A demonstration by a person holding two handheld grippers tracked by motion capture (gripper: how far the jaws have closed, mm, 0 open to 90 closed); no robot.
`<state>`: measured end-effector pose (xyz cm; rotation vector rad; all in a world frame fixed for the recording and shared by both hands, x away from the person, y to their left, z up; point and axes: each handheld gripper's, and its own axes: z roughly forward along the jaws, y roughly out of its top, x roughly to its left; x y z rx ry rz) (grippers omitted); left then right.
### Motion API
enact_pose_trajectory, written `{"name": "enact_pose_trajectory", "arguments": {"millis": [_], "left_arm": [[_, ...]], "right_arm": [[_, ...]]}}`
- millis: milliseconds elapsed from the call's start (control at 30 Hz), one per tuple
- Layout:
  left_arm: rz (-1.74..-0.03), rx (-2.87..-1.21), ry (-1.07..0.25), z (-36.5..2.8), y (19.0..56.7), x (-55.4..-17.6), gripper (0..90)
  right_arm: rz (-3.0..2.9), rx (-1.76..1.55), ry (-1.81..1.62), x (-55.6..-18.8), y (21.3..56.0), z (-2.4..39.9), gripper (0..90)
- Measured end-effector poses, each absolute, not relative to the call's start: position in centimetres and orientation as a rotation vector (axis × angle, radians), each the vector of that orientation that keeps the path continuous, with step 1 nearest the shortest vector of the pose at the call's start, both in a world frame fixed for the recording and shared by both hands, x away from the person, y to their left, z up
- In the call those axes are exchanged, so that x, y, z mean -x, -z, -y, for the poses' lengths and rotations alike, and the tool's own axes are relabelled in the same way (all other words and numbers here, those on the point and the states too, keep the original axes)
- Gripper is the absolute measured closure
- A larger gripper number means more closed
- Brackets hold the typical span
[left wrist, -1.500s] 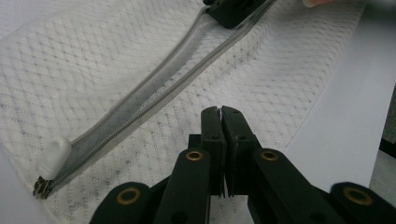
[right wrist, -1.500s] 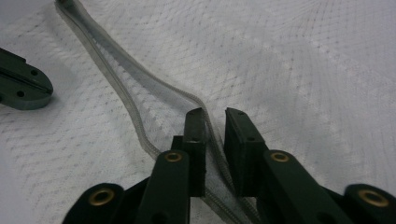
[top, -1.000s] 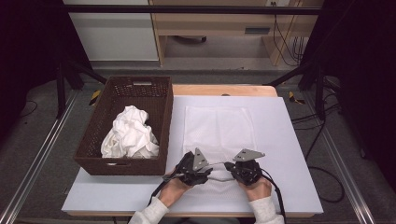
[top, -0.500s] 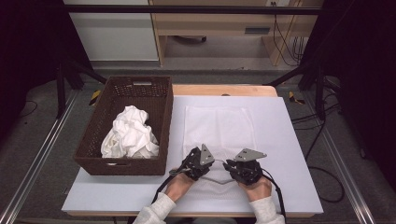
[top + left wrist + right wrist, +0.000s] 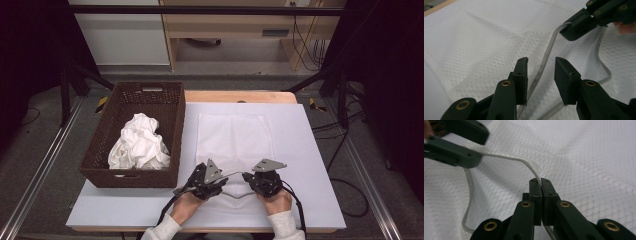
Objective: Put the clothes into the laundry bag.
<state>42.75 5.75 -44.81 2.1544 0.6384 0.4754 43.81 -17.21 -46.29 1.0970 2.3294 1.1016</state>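
A white mesh cloth (image 5: 235, 135) lies flat on the white table top, with a white drawstring cord (image 5: 233, 174) lifted off its near edge. My right gripper (image 5: 539, 183) is shut on the cord (image 5: 509, 157), its jaws having just closed on it. My left gripper (image 5: 541, 65) stands open, its jaws having just been opening, and the cord (image 5: 546, 53) runs between them untouched. In the high view, the left gripper (image 5: 221, 181) and right gripper (image 5: 248, 176) face each other over the cloth's near edge. The cord loops down onto the mesh (image 5: 467, 202).
A brown wicker basket (image 5: 172, 145) stands at the left of the table with a crumpled white cloth (image 5: 137, 145) inside. The table's near edge (image 5: 210, 227) is close behind both hands. A wooden strip (image 5: 240, 96) borders the far side.
The left gripper moved toward the right gripper and tipped up, then drew back a little with its jaws apart. The right gripper stayed in place on the cord.
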Motion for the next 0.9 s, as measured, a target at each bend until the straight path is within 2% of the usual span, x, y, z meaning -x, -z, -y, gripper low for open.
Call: {"name": "enact_pose_trajectory", "arguments": {"millis": [67, 233, 333, 533, 900], "left_arm": [[-0.647, -2.14, -0.457, -6.6, 44.4, -41.8, 64.3], [-0.665, -2.143, -0.409, -7.5, 44.7, -40.3, 83.3], [-0.648, -2.193, -0.379, -7.4, 46.3, -39.3, 88.5], [-0.66, -2.238, -0.356, -7.3, 48.1, -39.2, 88.8], [-0.682, -2.216, -0.346, -7.6, 48.4, -39.2, 87.9]], "right_arm": [[-2.31, -1.101, -1.126, -43.8, 46.2, 17.3, 88.8], [-2.288, -1.108, -1.156, -43.9, 45.8, 17.2, 88.8], [-2.266, -1.087, -1.181, -43.9, 45.3, 17.2, 88.7], [-2.2, -1.042, -1.241, -43.9, 44.3, 17.3, 88.8], [-2.081, -0.971, -1.336, -43.7, 42.4, 17.2, 88.8]]}}
